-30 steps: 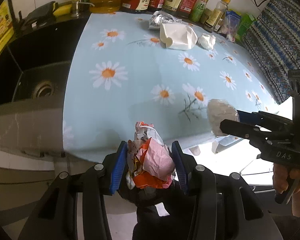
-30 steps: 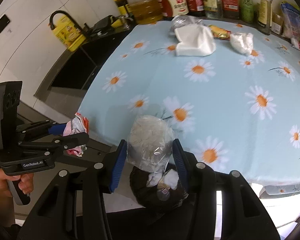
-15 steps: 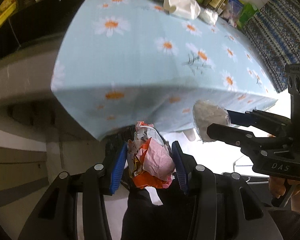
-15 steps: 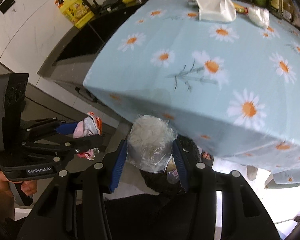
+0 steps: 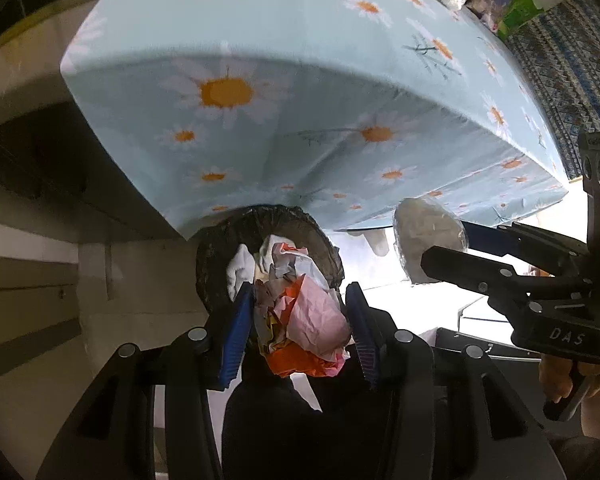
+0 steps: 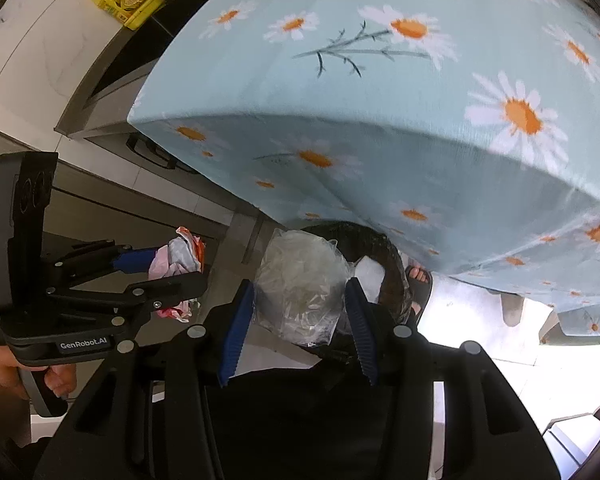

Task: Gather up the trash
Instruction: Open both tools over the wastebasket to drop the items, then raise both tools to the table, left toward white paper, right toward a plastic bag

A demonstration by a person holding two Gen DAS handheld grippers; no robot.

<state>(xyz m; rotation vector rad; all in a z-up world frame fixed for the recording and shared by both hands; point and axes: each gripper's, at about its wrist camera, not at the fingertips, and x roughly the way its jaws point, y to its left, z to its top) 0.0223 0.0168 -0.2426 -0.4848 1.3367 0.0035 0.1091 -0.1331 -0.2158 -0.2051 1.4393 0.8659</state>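
Left tool [image 5: 300,328] grips crumpled wrappers [image 5: 304,320] and right tool [image 6: 296,320] a clear plastic wad [image 6: 300,288], both jaws just easing wider, now lowered from counter [image 5: 300,60] height over the bin [image 5: 300,224], its interior mostly hidden.

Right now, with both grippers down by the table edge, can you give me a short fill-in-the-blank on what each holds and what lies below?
1. The left gripper has a crumpled pink and ____ paper wad between its blue pads.
2. The right gripper has a clear ____ bag of white shreds between its pads.
3. Below both stands a round bin lined with a ____ bag.

Missing words: orange; plastic; black
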